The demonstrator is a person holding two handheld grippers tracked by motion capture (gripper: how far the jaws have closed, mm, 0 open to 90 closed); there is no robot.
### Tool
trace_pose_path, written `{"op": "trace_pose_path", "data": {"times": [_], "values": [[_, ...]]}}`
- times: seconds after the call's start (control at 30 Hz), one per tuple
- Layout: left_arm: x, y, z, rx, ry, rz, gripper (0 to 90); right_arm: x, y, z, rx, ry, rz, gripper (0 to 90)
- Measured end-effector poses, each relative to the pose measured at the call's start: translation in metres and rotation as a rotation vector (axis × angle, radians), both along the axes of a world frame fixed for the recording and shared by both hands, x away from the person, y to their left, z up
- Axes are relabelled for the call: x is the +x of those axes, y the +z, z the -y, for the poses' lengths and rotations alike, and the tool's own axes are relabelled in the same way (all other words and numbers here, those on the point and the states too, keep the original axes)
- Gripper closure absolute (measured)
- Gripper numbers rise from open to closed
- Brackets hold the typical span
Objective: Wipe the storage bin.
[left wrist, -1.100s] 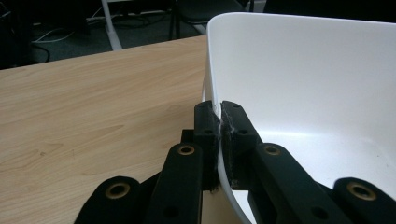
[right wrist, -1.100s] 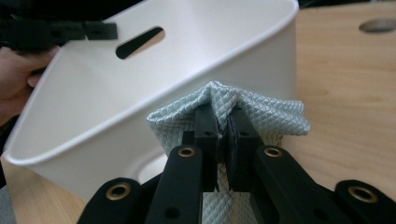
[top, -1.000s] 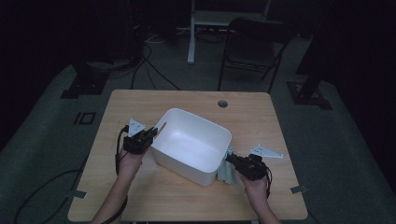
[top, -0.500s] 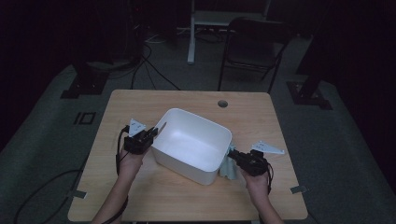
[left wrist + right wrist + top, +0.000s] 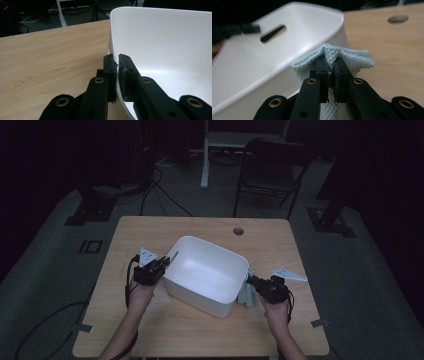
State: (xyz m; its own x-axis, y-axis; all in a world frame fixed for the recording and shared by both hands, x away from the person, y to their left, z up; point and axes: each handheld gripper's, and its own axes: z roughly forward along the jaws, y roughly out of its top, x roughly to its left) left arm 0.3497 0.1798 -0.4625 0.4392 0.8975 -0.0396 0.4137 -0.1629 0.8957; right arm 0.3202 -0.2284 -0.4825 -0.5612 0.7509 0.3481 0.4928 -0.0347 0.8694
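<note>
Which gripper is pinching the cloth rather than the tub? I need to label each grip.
The right gripper: it is shut on the pale blue cloth beside the white tub, while the left gripper clamps the tub's rim.

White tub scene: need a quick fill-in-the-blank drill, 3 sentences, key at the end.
1. The left claw is shut on the rim of the white ____.
2. The right claw pinches a pale blue ____, beside the tub.
3. The tub stands on a ____ table with a round hole near its far edge.

Missing words: tub; cloth; wooden
</note>
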Motion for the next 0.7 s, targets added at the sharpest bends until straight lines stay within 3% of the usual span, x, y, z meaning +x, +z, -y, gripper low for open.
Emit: {"op": "trace_pose_path", "data": {"times": [0.1, 0.17, 0.53, 0.6, 0.7], "values": [[0.0, -0.001, 0.0, -0.021, 0.006, 0.001, 84.4, 0.002, 0.01, 0.003, 0.021, -0.017, 0.023, 84.5], [0.0, -0.001, 0.0, -0.009, 0.0, 0.005, 84.7, 0.004, 0.014, 0.005, 0.035, -0.023, 0.036, 84.5], [0.0, 0.001, 0.002, 0.031, -0.008, 0.012, 84.6, 0.021, 0.008, 0.005, 0.035, -0.021, 0.035, 85.0], [0.0, 0.0, 0.002, 0.025, -0.006, 0.01, 84.5, 0.024, 0.004, 0.002, -0.008, -0.026, 0.002, 85.1], [0.0, 0.0, 0.002, 0.027, -0.004, 0.011, 84.4, 0.028, -0.01, 0.003, 0.01, -0.032, -0.046, 85.0]]}}
